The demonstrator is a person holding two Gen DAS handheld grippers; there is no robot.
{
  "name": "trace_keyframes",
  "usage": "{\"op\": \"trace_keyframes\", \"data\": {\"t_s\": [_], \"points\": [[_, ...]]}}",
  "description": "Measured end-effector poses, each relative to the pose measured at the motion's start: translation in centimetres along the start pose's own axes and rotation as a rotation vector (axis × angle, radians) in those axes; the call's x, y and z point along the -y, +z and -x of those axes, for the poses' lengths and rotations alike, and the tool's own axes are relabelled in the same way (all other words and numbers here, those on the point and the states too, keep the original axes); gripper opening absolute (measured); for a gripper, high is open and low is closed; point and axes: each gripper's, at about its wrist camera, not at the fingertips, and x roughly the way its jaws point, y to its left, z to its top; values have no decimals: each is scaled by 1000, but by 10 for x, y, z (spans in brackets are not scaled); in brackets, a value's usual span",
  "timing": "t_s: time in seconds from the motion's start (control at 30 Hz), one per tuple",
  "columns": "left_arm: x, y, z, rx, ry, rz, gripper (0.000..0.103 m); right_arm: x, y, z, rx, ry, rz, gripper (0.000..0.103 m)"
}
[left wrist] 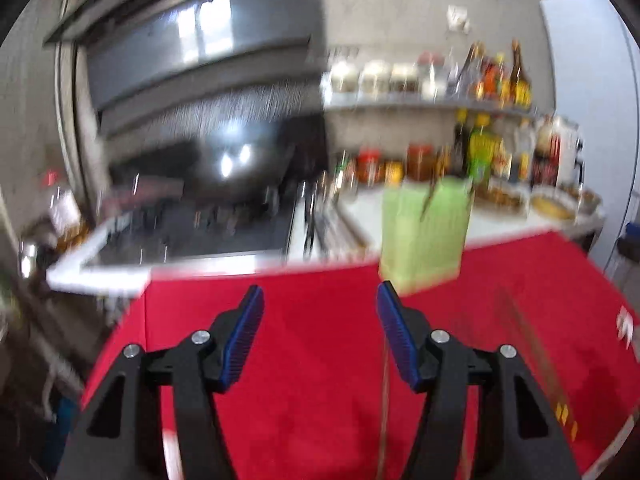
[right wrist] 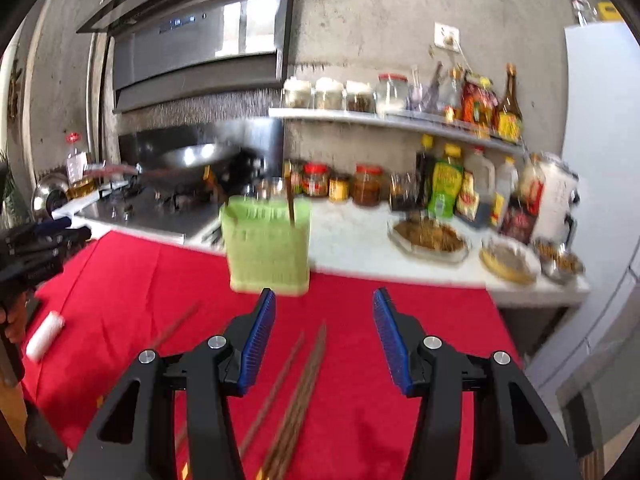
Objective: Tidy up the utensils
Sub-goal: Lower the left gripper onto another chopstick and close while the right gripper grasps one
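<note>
A light green slotted utensil holder (right wrist: 267,246) stands at the far edge of the red cloth (right wrist: 352,300), with a brown chopstick (right wrist: 291,204) sticking up out of it. Several brown chopsticks (right wrist: 298,392) lie loose on the cloth below my right gripper (right wrist: 324,300), which is open with nothing between its blue pads. In the left wrist view the holder (left wrist: 424,236) is blurred, just beyond and right of my left gripper (left wrist: 320,294), open and empty. A chopstick (left wrist: 385,392) lies on the cloth (left wrist: 312,360) under its right finger. The other gripper (right wrist: 36,248) shows at the left edge.
A white roll (right wrist: 45,335) lies on the cloth's left part. Behind the cloth runs a white counter (right wrist: 360,248) with dishes of food (right wrist: 430,236), jars and bottles (right wrist: 444,188). A stove with a wok (right wrist: 188,160) sits at the back left, a white fridge (right wrist: 600,160) on the right.
</note>
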Motion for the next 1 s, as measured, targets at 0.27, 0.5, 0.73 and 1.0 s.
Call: {"op": "trace_keyframes", "data": {"t_s": [0.27, 0.5, 0.73, 1.0], "points": [[-9, -108, -3, -201, 49, 93, 58, -17, -104, -8, -187, 9, -22, 51], [4, -127, 3, -223, 7, 76, 58, -33, -142, -16, -279, 46, -22, 38], [16, -133, 2, -232, -64, 56, 55, -34, -150, -15, -261, 1, -1, 8], [30, -137, -9, -272, -125, 27, 24, -11, -151, -14, -250, 19, -81, 8]]}}
